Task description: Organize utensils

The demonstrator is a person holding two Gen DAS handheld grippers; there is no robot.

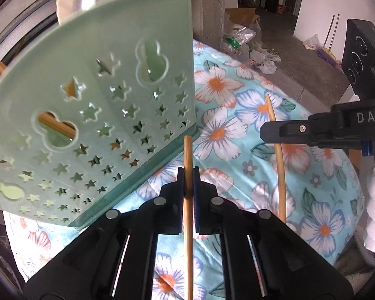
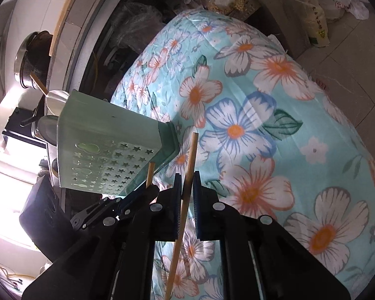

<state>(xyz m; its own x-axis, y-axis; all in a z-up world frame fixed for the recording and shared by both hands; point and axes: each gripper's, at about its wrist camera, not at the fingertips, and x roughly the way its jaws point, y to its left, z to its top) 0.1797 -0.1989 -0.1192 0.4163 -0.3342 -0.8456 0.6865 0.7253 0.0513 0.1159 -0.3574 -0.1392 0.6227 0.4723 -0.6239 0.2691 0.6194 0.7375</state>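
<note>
Bamboo fills both of our tools: the left tool (image 1: 188, 175) is clamped on one chopstick (image 1: 188, 155), its blunt end poking up past the pads, and the right tool (image 2: 187, 182) is clamped on a second chopstick (image 2: 190, 155) the same way. In the left view, the right tool reaches in from the side with its stick slanting across the floral cloth (image 1: 237, 115). Just beside our left stick stands the green utensil holder (image 1: 100, 100), star-punched, on the cloth-covered counter, with other bamboo sticks already showing through its cutouts. We judge the pick-up done and the carry to the holder in hand. Next we would need to lift each stick above the holder's rim, tip it upright, lower it into a compartment and let go. Both tools point steeply down and forward, the left more so.
</note>
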